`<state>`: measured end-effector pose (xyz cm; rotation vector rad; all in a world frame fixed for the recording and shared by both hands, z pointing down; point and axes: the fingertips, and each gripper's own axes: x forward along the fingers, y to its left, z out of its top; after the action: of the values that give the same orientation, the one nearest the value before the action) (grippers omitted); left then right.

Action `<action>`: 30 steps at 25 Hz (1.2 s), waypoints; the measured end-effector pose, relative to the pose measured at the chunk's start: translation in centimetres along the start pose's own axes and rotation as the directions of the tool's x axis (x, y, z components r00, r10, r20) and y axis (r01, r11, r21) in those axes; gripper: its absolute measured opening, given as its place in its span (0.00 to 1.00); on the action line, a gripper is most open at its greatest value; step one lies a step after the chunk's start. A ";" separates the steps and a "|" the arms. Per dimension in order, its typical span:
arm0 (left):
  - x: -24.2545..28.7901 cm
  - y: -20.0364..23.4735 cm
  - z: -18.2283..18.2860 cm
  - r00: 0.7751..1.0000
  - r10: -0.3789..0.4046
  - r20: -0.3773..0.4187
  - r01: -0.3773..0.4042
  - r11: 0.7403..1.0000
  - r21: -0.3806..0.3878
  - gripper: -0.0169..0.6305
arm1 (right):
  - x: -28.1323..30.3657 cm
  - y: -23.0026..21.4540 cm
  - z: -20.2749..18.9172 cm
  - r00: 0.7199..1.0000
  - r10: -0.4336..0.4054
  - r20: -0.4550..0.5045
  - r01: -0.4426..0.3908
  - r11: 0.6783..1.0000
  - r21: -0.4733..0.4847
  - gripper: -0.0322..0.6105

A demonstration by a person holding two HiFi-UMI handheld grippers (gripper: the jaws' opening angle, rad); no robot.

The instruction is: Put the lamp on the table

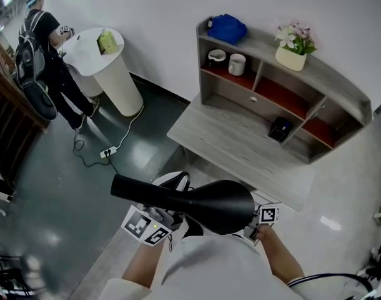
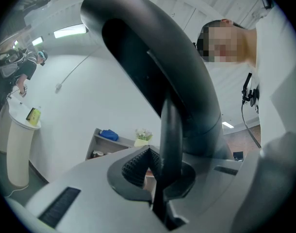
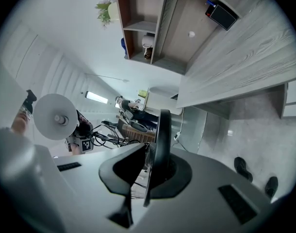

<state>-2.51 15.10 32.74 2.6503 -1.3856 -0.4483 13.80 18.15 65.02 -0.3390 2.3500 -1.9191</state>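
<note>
Grey floor, white wall, an office corner.

Left hand-held gripper point(image 2: 156, 174): jaws clamped tight on a thin black edge of the lamp point(image 1: 218, 205). Right hand-held gripper point(image 3: 149, 165): closed the same way on another thin black rim of it.

Lamp is held in the air at 6 o'clock, low before the person, narrow end toward 9.

Grey tabletop point(image 1: 240, 145) lies beyond at 1 o'clock. Shelf unit point(image 1: 340, 92) on it carries a flower pot point(image 1: 291, 56) and a blue bag point(image 1: 227, 27).

White stand point(image 1: 115, 74) at 11, a bystander point(image 1: 40, 42) beside it.

The left gripper point(image 1: 154, 225) and the right gripper point(image 1: 263, 220) hold a black lamp point(image 1: 218, 204) sideways, close before the grey desk point(image 1: 240, 145) with shelves. A person point(image 1: 44, 39) stands at a white round stand point(image 1: 115, 74), far left.
</note>
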 end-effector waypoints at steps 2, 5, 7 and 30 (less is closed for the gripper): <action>0.3 1.7 0.3 1.000 -0.024 -0.007 0.024 1.000 -0.008 0.04 | 1.6 0.0 0.9 1.000 -0.009 0.016 0.009 1.000 0.006 0.08; 0.8 4.4 1.3 0.998 -0.067 -0.007 0.067 0.998 -0.011 0.04 | 4.4 0.7 2.4 0.999 0.010 0.044 -0.008 1.000 -0.029 0.08; 1.1 6.2 1.9 0.995 -0.099 -0.005 0.098 0.995 -0.013 0.04 | 6.0 0.8 3.2 0.997 0.012 0.073 -0.009 0.999 -0.036 0.08; 4.7 18.3 3.8 0.994 -0.111 -0.019 0.112 0.993 0.023 0.04 | 15.5 -1.0 9.5 0.992 -0.023 0.122 0.027 0.999 -0.036 0.08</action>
<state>-15.46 0.83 32.50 2.7540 -1.2503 -0.4218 0.81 5.40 65.12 -0.4766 2.3160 -1.8116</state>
